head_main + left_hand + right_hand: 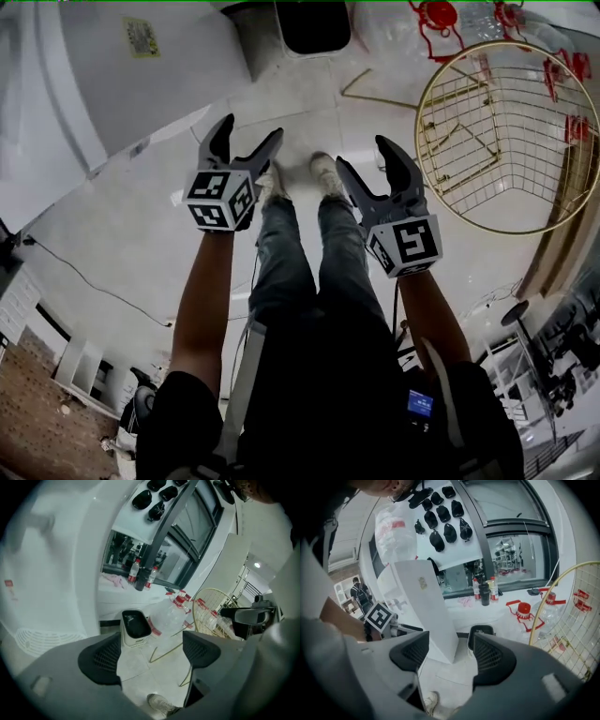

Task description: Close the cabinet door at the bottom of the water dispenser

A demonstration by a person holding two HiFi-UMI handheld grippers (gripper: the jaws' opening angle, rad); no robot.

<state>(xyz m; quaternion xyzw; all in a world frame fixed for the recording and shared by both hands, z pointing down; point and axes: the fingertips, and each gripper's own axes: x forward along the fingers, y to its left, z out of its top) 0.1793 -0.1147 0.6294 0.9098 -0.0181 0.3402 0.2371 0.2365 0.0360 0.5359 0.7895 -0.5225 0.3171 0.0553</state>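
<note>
Jaws of left gripper (250,128) spread wide, nothing between the ribbed black pads but pale floor tiles well below; same with right gripper (364,152), spread apart and empty; both held up in front of the person's legs, pointing forward and down, touching nothing. Tall white plastic water dispenser (112,84) off to the left front, beyond the left gripper, with a small white waste bin with black liner (314,23) near its far side; bottom cabinet door not made out in any view, so impossible to say from here whether ajar or shut. Round gold wire basket (506,131) to the right, clear water bottles with red caps (436,14) behind it; well apart from the dispenser's base. Judged by the task: probably a light, stiff, hinged panel, likely to swing with little force; smooth finish, likely slippery under hard jaws; no call to clamp it; better to press the flat outside of one jaw against the free edge, away from the hinge, low down; would mean crouching and reaching left first.
</note>
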